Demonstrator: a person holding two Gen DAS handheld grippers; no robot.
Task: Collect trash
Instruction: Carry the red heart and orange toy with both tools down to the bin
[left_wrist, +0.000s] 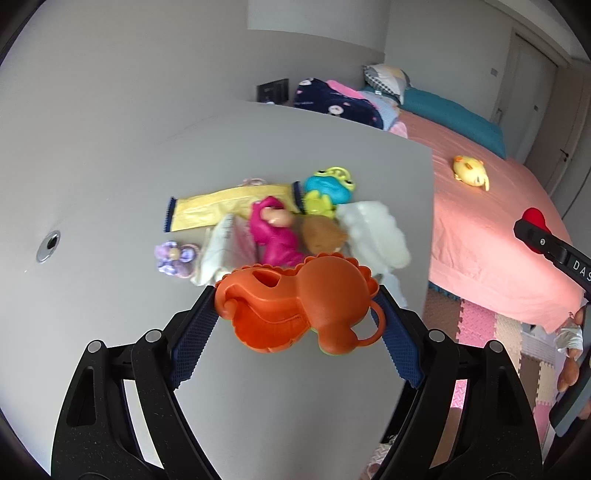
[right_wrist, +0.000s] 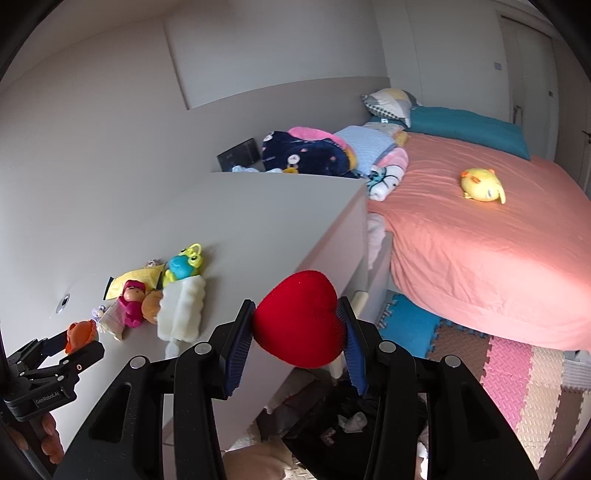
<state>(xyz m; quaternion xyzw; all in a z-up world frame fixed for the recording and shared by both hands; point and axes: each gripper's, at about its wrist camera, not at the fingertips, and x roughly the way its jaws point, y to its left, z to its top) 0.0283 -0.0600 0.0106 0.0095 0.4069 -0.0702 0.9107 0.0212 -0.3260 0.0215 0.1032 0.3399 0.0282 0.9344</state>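
Blur smears the toy pile (left_wrist: 280, 229) (labels unreadable); left gripper (left_wrist: 297, 312) clamps an orange toy (left_wrist: 301, 306), right gripper (right_wrist: 299, 328) a red heart (right_wrist: 299, 319).

Toys (right_wrist: 155, 295) lie clustered on the desk (right_wrist: 258, 221), the bed (right_wrist: 480, 258) apparently just right.

Orange plastic toy (left_wrist: 303, 302), animal-shaped with a ring loop, clamped between blue pads above the grey desk (left_wrist: 110, 166). Red plush heart (right_wrist: 300, 320) pinched likewise, at the desk's edge. Remaining clutter (yellow wrapper (left_wrist: 229, 206), white tissue wad (left_wrist: 373, 232)) lies piled mid-desk.
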